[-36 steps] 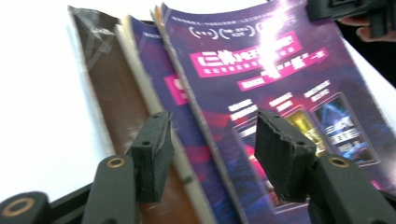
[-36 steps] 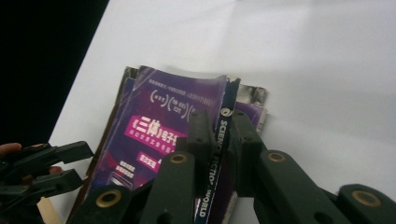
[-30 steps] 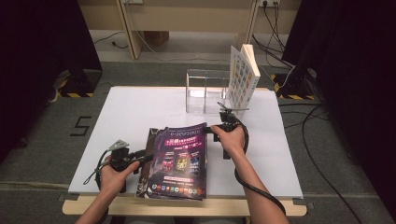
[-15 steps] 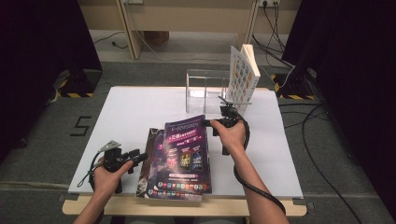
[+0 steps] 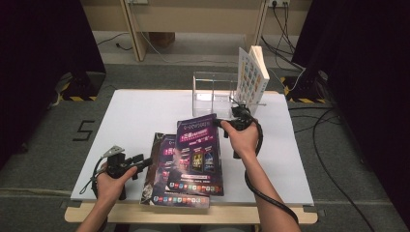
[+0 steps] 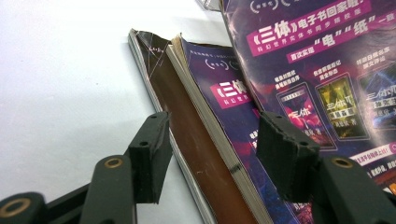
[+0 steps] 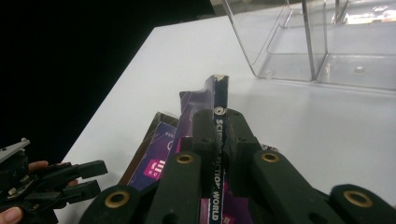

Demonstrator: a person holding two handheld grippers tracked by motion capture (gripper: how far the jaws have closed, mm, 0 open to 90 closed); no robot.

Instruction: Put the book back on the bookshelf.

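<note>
A purple magazine (image 5: 198, 150) is tilted up off a stack of similar magazines (image 5: 162, 179) at the table's front. My right gripper (image 5: 231, 123) is shut on its spine at the far right corner; in the right gripper view the jaws (image 7: 222, 149) clamp the spine (image 7: 218, 93) between them. My left gripper (image 5: 142, 162) sits at the stack's left edge. Its jaws have just been opening and stand wide (image 6: 217, 158), with the stack's worn brown edge (image 6: 187, 121) between them and neither pad pressing on it.
A clear acrylic holder (image 5: 212, 94) with dividers (image 7: 317, 42) stands at the back of the white table (image 5: 135, 116). An upright book (image 5: 251, 75) leans in its right end. The front table edge runs just below the stack.
The right gripper has risen with the top magazine, lifting it off the stack and shifting it right. The left gripper's jaws have spread wider at the stack's left edge.
</note>
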